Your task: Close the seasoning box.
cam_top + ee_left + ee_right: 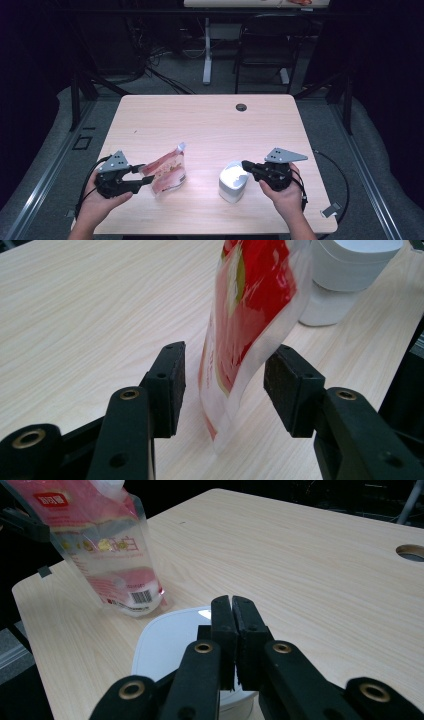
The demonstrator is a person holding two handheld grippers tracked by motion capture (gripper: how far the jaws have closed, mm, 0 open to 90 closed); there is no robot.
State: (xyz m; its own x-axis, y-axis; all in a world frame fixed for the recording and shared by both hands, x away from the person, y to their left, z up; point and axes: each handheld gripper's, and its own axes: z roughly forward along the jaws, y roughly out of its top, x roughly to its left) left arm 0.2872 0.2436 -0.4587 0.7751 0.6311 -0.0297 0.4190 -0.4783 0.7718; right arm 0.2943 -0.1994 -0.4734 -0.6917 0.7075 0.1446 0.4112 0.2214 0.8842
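The refill pouch (167,170) stands on its base at the near left part of the table (210,125), leaning a little, its long axis running up from the base to a spout corner at the top. It is red and clear, soft-sided, with a white cap area at the upper edge. In the left gripper view the pouch's (250,315) lower edge sits right between the two black jaws, which stand wide on either side of it; a gap shows at each pad, so nothing presses on it yet. The left gripper (142,175) is clearly the nearer one: the pouch lies straight ahead of it, and a squeeze across the thin side is what the next move seems to call for.

To the right of the pouch, apart from it, stands a white container (233,181) with a rounded lid. The right gripper (246,165) hangs over its top with the jaws closed together and nothing between them; in the right gripper view the tips (232,630) lie above the white lid (170,635).

On the pouch (107,545) there is a red label with white characters, a row of printed characters across the middle, and a barcode near the base; none of it is sharp enough to read.
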